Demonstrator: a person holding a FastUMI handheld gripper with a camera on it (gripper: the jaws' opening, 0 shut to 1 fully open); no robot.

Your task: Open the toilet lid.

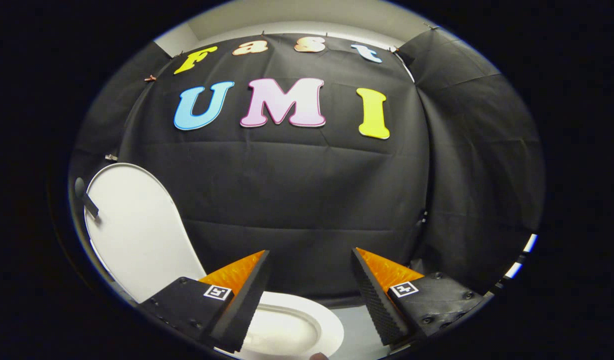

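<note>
White lid (132, 230) raised, left of tool (309, 260) | tool open, empty | bowl (297, 325) below

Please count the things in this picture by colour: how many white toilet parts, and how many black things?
White: 2, the raised white oval toilet lid and the white toilet bowl rim below the open gripper fingers.
Black: 2, the black cloth wall and a small black lever beside the lid.
Total: 4
</note>
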